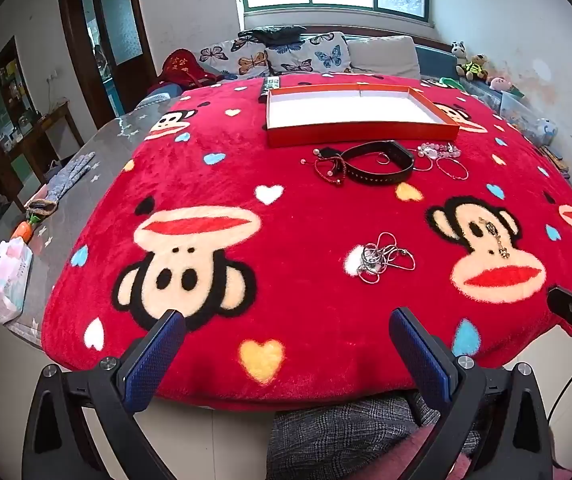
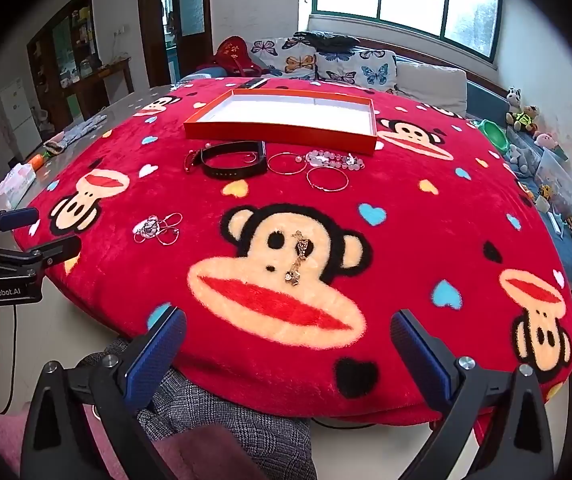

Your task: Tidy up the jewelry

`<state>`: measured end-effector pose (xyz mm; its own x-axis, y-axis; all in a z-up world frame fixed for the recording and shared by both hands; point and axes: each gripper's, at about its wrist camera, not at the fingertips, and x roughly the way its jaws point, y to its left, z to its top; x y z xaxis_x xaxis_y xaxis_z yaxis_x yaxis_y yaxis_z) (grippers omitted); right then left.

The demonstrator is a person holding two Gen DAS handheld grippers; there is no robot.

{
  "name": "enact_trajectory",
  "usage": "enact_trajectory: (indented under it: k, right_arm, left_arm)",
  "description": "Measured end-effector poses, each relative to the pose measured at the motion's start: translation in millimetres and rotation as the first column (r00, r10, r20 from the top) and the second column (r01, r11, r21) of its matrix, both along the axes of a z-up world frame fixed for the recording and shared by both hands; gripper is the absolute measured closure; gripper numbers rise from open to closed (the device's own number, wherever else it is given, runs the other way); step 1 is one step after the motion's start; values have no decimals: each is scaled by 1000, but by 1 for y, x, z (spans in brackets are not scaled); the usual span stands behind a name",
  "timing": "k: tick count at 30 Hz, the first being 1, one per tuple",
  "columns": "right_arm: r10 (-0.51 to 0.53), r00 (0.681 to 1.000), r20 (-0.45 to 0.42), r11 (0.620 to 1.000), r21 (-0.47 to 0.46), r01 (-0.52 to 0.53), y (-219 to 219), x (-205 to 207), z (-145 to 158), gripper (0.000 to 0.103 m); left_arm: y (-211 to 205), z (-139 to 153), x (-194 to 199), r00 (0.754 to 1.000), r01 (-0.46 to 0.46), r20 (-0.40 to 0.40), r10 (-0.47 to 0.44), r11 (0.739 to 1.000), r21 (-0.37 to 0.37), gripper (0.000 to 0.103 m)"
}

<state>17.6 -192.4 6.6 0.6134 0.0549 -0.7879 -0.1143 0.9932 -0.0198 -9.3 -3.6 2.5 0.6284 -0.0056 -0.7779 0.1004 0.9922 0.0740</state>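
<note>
A shallow orange box (image 1: 362,136) (image 2: 281,134) with a white inside lies at the far side of the red monkey blanket (image 1: 277,208). In front of it lie a black band (image 1: 382,168) (image 2: 233,162), a red bracelet (image 1: 328,168), clear beads (image 1: 438,151) (image 2: 334,158) and thin bangles (image 2: 328,179). A tangle of silver chains (image 1: 382,259) (image 2: 157,228) lies nearer. A gold pendant chain (image 1: 500,242) (image 2: 298,256) lies on a monkey face. My left gripper (image 1: 286,316) and right gripper (image 2: 288,318) are open and empty above the near edge.
A grey glove (image 1: 69,178), a carrot toy (image 1: 25,228) and a tissue pack (image 1: 7,278) lie on the bare table at the left. A remote (image 1: 270,86) lies behind the box. A sofa with cushions (image 1: 306,56) and plush toys (image 2: 526,118) stand behind.
</note>
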Motion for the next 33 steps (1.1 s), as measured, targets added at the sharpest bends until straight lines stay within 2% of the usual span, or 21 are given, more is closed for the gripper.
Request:
enact_trajectory:
  k: [17,25,27,33]
  right_arm:
    - [3,1000,-8,1000,9,-2,6,6,-4,0]
    - [14,999,-48,999,50,-11,2,11,-5,0]
    - [17,1000,-13,1000,-2,-17,2,13,-6,0]
    - [31,999,-8,999,-34,-32,2,18,-8,0]
  left_arm:
    - [-5,-4,11,1000,-2,-23,2,1000,8,0]
    - [-5,-6,18,999,-1,-33,1,1000,13,0]
    - [-6,-6,20,999,4,-37,-4,1000,11,0]
    - [-8,-7,25,999,11,-46,-11,1000,8,0]
